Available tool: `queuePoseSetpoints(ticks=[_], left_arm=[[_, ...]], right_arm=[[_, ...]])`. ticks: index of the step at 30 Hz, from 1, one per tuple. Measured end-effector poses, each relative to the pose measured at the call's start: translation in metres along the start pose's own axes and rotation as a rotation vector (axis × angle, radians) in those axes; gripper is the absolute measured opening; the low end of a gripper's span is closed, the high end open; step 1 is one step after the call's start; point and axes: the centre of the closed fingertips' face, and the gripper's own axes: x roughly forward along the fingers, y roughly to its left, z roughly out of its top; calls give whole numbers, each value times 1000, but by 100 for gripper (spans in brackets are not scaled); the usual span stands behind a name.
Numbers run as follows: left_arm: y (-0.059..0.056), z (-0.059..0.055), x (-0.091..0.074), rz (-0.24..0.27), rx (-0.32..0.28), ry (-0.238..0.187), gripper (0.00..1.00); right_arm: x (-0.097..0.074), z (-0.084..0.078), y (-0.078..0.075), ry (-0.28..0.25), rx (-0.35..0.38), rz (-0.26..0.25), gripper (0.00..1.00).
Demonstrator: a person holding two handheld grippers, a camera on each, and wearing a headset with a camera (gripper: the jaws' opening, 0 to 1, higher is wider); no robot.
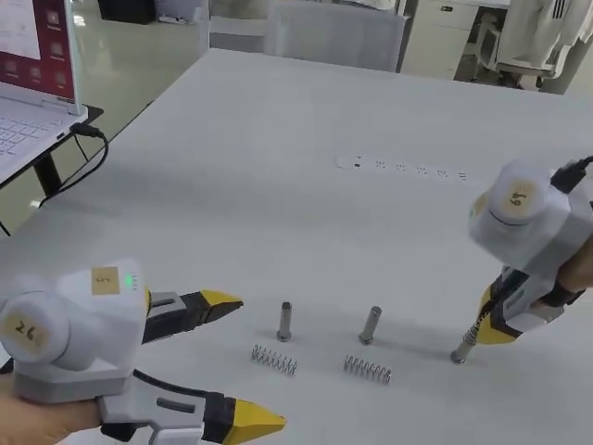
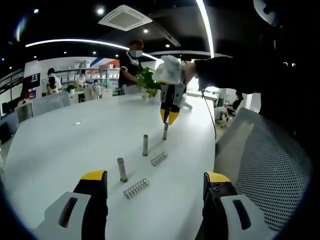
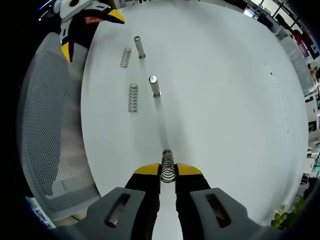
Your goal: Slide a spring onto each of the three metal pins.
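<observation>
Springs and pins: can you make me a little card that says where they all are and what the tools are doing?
Pins: three, upright on the table: left pin, middle pin, right pin
Bare pins: left pin, middle pin
Left spring: lying flat in front of left pin, not touching it
Middle spring: lying flat in front of middle pin, not touching it
Right tool: shut on held spring, which looks partly threaded onto right pin
Left tool: open, holding nothing
Springs still to place: two
</observation>
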Motion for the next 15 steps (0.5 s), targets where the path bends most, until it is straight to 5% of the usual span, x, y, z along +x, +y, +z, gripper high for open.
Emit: queuePoseSetpoints(ticks=[15], left_arm=[[0, 1, -2, 3, 2, -1, 74]], right_arm=[[30, -4, -3, 21, 2, -3, 9]])
